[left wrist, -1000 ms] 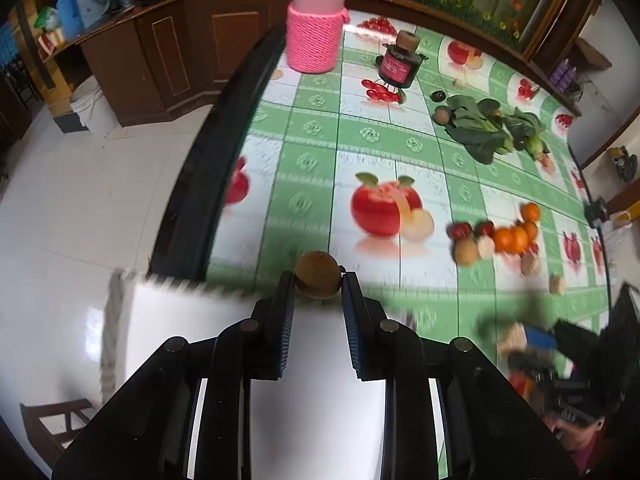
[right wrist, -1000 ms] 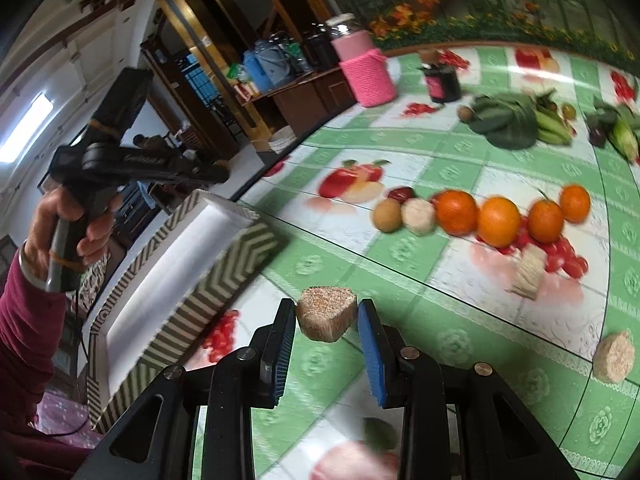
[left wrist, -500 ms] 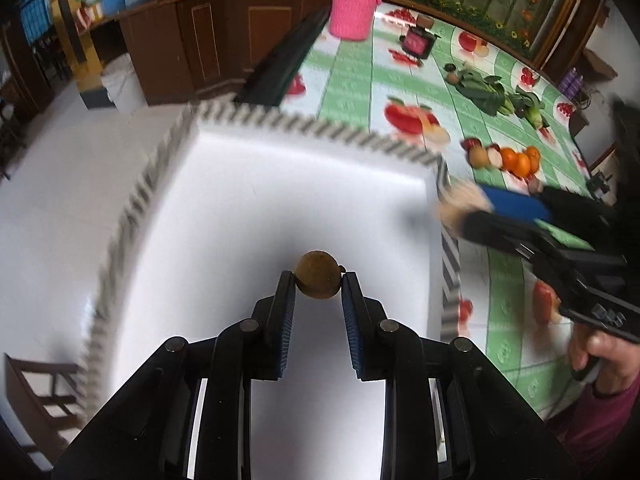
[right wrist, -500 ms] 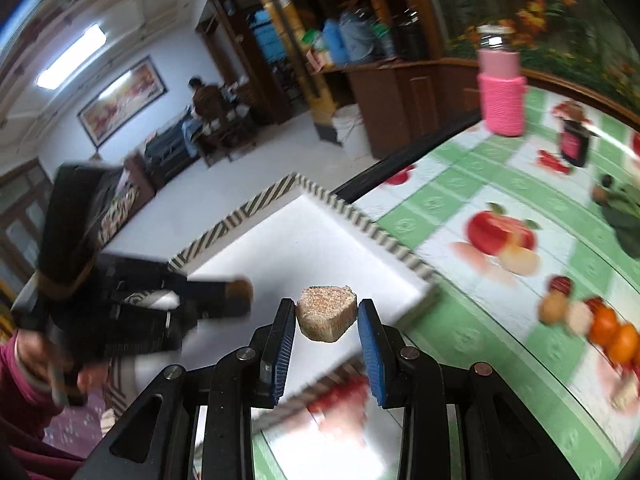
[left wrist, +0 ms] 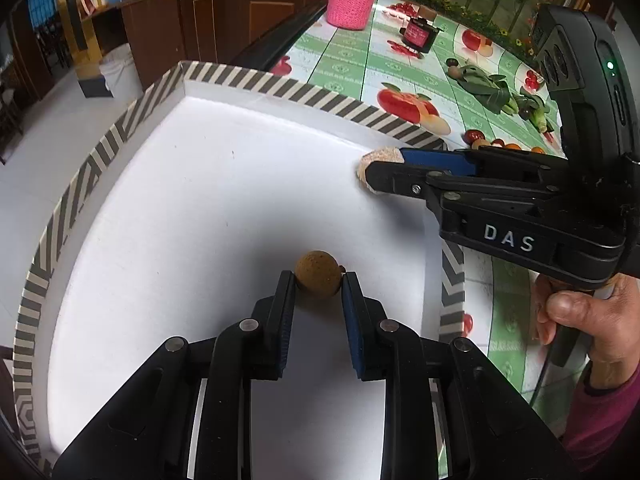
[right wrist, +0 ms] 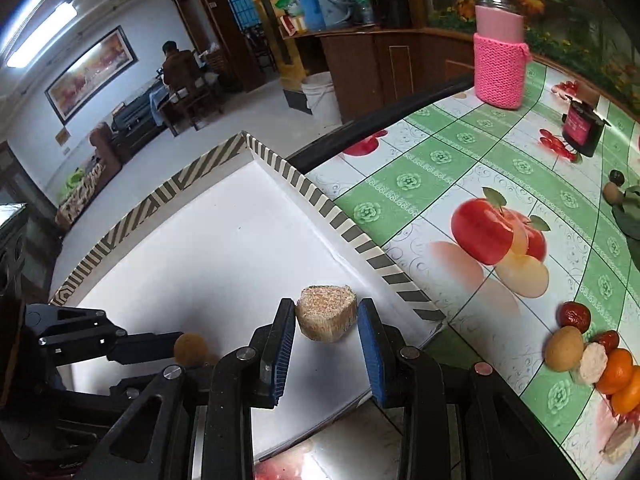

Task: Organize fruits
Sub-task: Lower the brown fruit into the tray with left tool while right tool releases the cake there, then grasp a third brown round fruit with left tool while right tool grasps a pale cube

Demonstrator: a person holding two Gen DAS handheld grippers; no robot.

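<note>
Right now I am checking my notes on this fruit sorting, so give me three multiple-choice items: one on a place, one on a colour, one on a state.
1. Where is the small round brown fruit?
A. over the white striped-rim tray
B. beside the pink knitted bottle
C. among the oranges

2. What colour are the stripes on the tray rim?
A. red and blue
B. grey and cream
C. all black

3. How does the right gripper stand?
A. open, nothing between its fingers
B. closed on an orange
C. closed on a tan cut wedge

Answers: 1 A, the left gripper holds it above the tray floor. 2 B, the rim shows those bands. 3 C, both pads press the wedge.
</note>
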